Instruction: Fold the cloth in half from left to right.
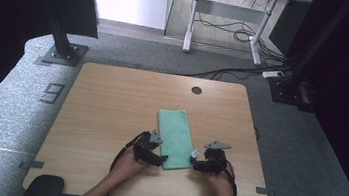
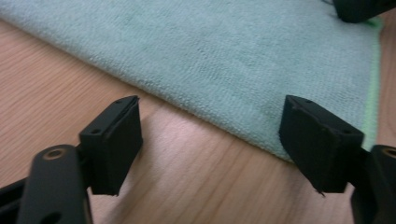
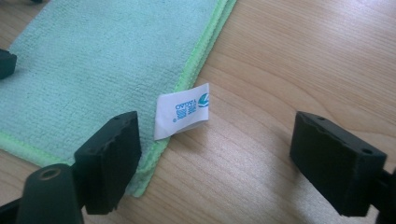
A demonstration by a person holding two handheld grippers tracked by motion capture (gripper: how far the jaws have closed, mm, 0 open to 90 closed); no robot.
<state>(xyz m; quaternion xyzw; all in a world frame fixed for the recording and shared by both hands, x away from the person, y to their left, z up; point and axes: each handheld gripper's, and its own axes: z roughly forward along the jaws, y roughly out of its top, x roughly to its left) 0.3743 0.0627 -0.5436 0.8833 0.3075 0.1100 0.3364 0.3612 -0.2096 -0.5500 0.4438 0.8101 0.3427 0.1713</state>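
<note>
A green cloth (image 1: 175, 138), folded into a long strip, lies flat on the wooden table (image 1: 111, 100). My left gripper (image 1: 161, 158) stands open at the cloth's near left corner. In the left gripper view the cloth's edge (image 2: 233, 56) runs just ahead of the wide-apart jaws, and nothing is between them. My right gripper (image 1: 194, 165) is open at the near right corner. In the right gripper view a white label (image 3: 182, 112) sticks out from the cloth's hem (image 3: 93, 70), and one fingertip (image 3: 109, 158) hangs over the corner.
A round cable hole (image 1: 196, 90) sits near the table's far edge. Beyond the table are a desk frame (image 1: 227, 19), floor cables (image 1: 236, 32) and black posts (image 1: 62, 34) on the carpet. Bare wood surrounds the cloth on both sides.
</note>
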